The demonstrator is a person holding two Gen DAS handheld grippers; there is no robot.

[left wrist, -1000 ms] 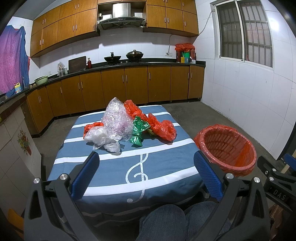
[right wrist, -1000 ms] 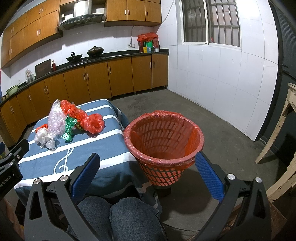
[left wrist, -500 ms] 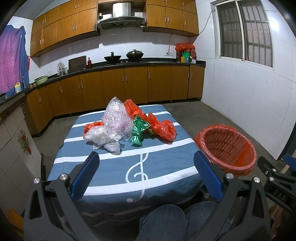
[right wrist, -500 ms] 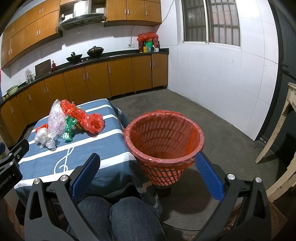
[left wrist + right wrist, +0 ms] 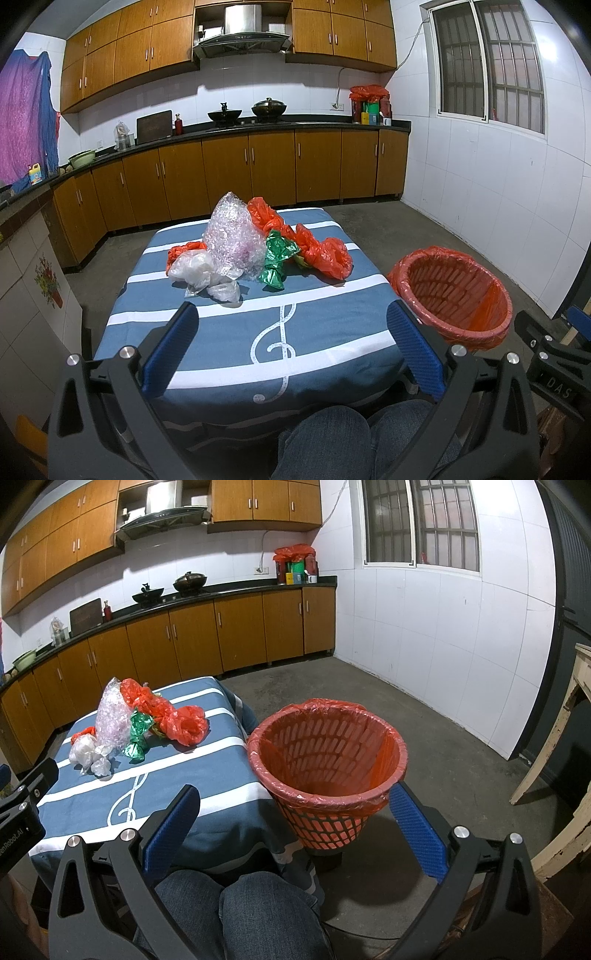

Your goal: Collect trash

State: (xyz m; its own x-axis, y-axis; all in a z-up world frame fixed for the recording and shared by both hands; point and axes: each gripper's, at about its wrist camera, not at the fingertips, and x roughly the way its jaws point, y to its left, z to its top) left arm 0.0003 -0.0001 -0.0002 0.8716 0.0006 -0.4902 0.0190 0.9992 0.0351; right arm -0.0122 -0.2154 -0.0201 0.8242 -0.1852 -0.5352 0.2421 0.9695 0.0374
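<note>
crumpled plastic bags [image 5: 255, 254] lay mid-frame on the striped worktop [image 5: 314, 332], beside the red-lined basket [image 5: 327, 771] at right. left gripper [image 5: 291, 347] and right gripper [image 5: 295, 827] both gaped wide, holding nothing.

One table with a blue and white striped cloth [image 5: 229, 332], middle of the frame. On it: one clear bubble-wrap bag [image 5: 232, 236], one shiny green bag [image 5: 275, 260], two white crumpled bags [image 5: 201, 275], several red plastic bags [image 5: 325, 254]. One red plastic basket [image 5: 454, 295], lower right.
</note>
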